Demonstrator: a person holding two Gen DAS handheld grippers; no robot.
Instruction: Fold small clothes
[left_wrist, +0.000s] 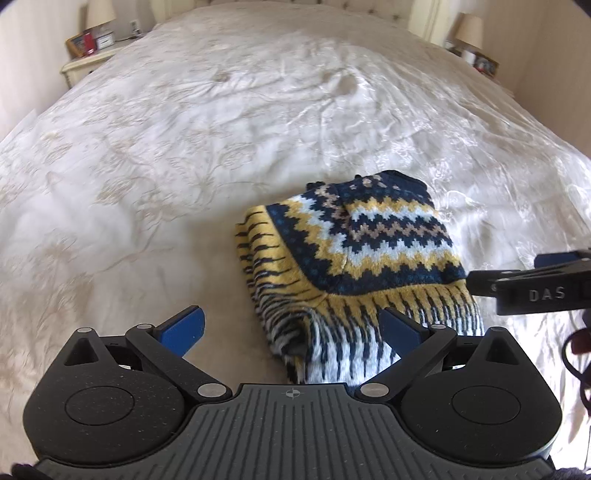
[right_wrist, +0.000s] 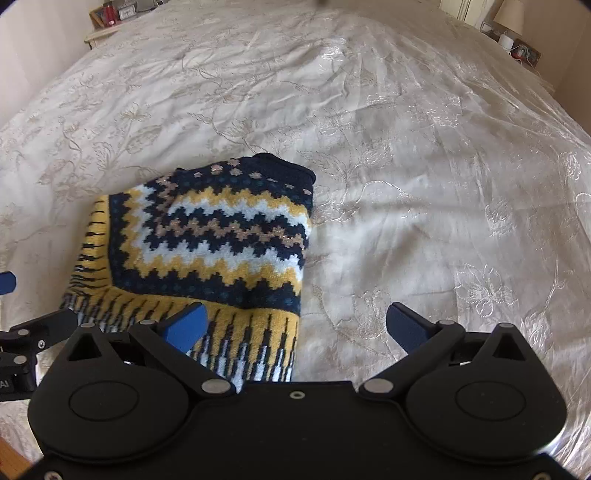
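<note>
Both jaws wide, holding nothing — left gripper (left_wrist: 291, 328), right gripper (right_wrist: 295, 325) above the folded sweater (left_wrist: 354, 243). Lift clear gently — don't snag its near edge.

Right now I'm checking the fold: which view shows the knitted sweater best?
The left wrist view: the sweater lies almost whole, fringe-patterned edge included. The right wrist view has its near edge hidden behind the gripper.

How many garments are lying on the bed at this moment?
1: a folded zigzag-knit sweater on the cream bedspread, just ahead of both open grippers. No other garment shows; anything behind the cameras is unseen.
</note>
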